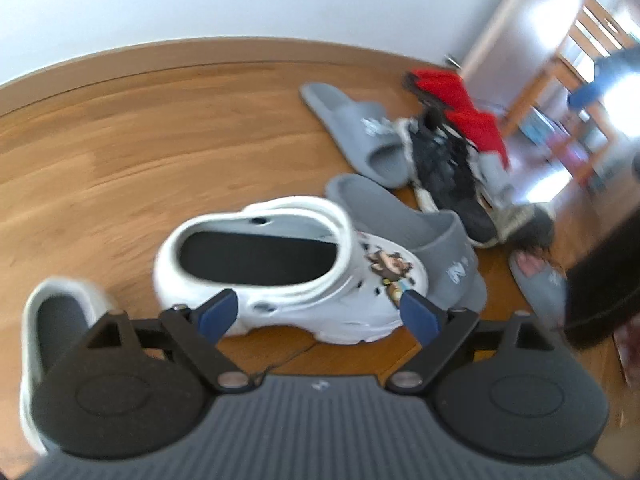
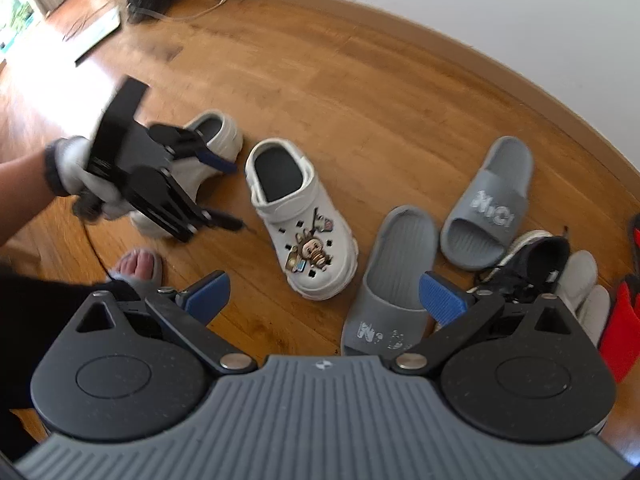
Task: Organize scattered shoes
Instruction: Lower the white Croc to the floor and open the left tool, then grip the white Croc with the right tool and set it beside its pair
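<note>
Left gripper [image 1: 316, 316] wide open, holding nothing, low over the wood floor [image 1: 120, 152] with the white clog [image 1: 288, 268] carrying a cartoon charm just past its blue pads [image 1: 218, 314]; second white clog [image 1: 52, 320] sits at its left. Right gripper [image 2: 324, 296] also open and empty, above a grey slide [image 2: 392, 280]. Other grey slide [image 2: 488, 204], black sneaker [image 2: 528, 268] and red shoes [image 2: 620, 332] lie scattered to the right, near the wall

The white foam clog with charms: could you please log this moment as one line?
left gripper: open, near white foam clog with charms | right gripper: open, empty | second white clog: beside it | grey rubber slides: on wooden floor
</note>
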Tool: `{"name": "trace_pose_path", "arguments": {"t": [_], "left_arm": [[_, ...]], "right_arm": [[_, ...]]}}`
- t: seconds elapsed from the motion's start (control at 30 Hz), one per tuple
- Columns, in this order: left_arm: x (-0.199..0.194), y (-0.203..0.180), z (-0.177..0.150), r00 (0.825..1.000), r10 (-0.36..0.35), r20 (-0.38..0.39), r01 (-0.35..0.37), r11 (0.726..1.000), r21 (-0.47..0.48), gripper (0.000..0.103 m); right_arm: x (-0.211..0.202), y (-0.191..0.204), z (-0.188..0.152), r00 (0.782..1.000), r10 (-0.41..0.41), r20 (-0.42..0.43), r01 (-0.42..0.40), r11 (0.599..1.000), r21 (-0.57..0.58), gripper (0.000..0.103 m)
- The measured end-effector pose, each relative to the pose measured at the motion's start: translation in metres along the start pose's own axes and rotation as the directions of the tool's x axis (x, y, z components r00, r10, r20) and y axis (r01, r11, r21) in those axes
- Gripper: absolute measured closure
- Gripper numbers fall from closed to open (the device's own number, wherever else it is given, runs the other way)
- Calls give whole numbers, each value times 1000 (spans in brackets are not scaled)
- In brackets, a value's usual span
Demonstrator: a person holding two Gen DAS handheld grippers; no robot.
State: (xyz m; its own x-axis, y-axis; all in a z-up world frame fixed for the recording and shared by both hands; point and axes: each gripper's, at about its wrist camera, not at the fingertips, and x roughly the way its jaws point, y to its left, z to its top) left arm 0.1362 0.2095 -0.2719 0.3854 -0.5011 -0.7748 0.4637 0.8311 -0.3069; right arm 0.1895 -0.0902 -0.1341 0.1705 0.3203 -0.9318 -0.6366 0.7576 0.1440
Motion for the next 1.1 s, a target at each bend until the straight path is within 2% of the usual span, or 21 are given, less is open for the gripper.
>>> {"name": "trace_pose_path", "arguments": {"t": [0.07, 0.2, 0.43, 0.57, 0.77, 1.1], "left_arm": [[-5, 1, -6, 999, 49, -5, -49, 998, -37, 15], [-10, 3, -15, 990, 136, -41, -139, 987, -85, 15], [-20, 8, -33, 979, 187, -84, -195, 976, -96, 15], [-24, 10, -48, 973, 188, -133, -201, 975, -94, 15], [-25, 4, -60, 972, 172, -158, -188, 978, -91, 15], [-24, 0, -80, 970, 124, -207, -154, 978, -138, 15]], "right_arm": [[12, 7, 2, 1000, 18, 2, -18, 999, -43, 1], [56, 30, 8, 1000, 4, 23, 2, 975, -221, 1], [116, 32, 14, 1000, -28, 3, 28, 955, -296, 1], [150, 34, 17, 999, -47, -8, 42, 940, -338, 1], [200, 36, 22, 997, -76, -22, 61, 916, -397, 1], [227, 44, 38, 998, -54, -45, 33, 924, -381, 1]]}}
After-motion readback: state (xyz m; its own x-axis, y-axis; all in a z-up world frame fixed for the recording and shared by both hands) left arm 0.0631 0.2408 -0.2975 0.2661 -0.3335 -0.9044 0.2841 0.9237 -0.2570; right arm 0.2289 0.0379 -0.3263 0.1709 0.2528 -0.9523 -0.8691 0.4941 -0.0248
